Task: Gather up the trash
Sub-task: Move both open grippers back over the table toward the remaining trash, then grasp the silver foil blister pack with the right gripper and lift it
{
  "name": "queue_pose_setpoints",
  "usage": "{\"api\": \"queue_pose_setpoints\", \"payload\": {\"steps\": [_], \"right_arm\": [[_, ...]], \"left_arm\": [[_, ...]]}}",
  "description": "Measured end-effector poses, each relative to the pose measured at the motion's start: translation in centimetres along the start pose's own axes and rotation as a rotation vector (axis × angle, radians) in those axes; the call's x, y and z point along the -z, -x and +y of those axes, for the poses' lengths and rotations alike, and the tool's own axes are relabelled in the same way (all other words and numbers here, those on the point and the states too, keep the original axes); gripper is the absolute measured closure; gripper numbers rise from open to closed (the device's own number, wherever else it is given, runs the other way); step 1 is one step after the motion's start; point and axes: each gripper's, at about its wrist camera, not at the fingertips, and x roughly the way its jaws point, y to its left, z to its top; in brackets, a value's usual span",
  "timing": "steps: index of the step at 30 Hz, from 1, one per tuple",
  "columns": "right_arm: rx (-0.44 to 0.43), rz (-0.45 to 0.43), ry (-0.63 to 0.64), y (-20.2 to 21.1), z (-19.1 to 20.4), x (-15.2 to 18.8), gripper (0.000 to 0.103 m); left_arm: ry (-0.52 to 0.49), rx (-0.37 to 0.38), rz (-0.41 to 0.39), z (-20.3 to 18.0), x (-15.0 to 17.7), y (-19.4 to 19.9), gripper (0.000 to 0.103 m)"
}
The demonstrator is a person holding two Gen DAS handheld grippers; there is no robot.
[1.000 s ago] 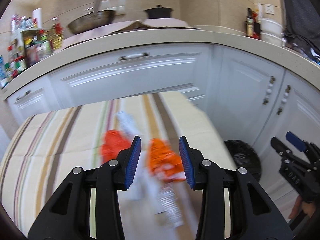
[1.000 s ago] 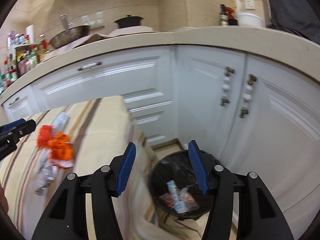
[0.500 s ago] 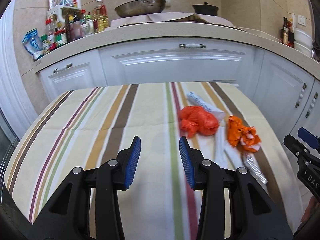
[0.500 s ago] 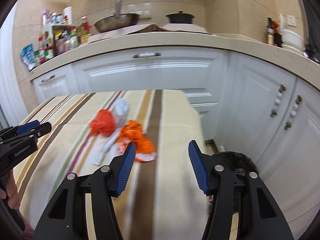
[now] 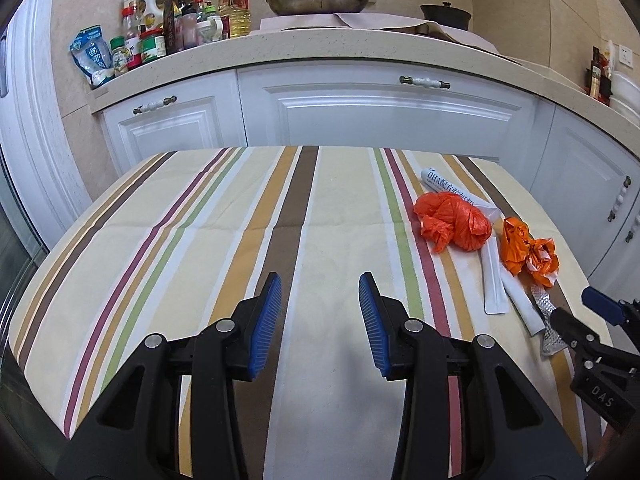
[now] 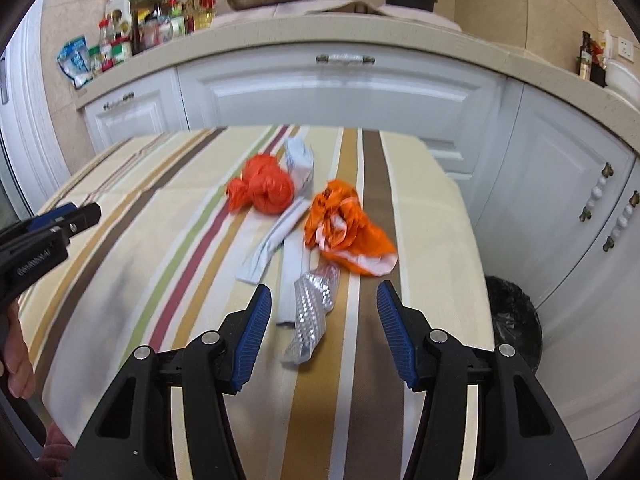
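Just two orange bags (image 6: 260, 190), three wrappers (image 6: 272, 244).

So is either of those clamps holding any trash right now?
No, the left gripper and right gripper both stand open and hold nothing; the silver wrapper lies loose on the tablecloth.

The right claw (image 6: 322, 322) hangs with jaws apart over the striped tabletop (image 6: 120, 280), a crinkled silver wrapper (image 6: 312, 312) lying between its pads untouched. Beyond lie two orange bags (image 6: 262, 190), white packets (image 6: 276, 240), and a black bin (image 6: 516, 320) beside the tabletop.
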Motion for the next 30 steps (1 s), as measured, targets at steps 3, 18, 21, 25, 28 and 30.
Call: {"api": "queue_pose_setpoints", "payload": {"steps": [3, 18, 21, 25, 28, 30], "right_arm": [[-0.008, 0.023, -0.01, -0.3, -0.2, 0.3, 0.056], [-0.036, 0.004, -0.024, 0.7, -1.2, 1.4, 0.09], [-0.03, -0.006, -0.032, 1.0, -1.9, 1.6, 0.094], [-0.04, 0.001, -0.05, 1.0, -2.8, 1.8, 0.095], [-0.08, -0.001, -0.097, 1.0, -3.3, 1.9, 0.091], [-0.081, -0.008, -0.104, 1.1, -3.3, 1.9, 0.074]], "left_arm": [[-0.001, 0.011, 0.001, -0.2, 0.1, 0.1, 0.063], [-0.048, 0.047, 0.017, -3.0, 0.7, 0.3, 0.063], [-0.058, 0.058, 0.026, -3.7, 0.9, 0.3, 0.063], [-0.077, 0.071, 0.035, -5.0, 1.2, 0.3, 0.062], [-0.081, 0.076, 0.038, -5.5, 1.2, 0.2, 0.062], [-0.083, 0.075, 0.036, -5.6, 1.2, 0.3, 0.062]]}}
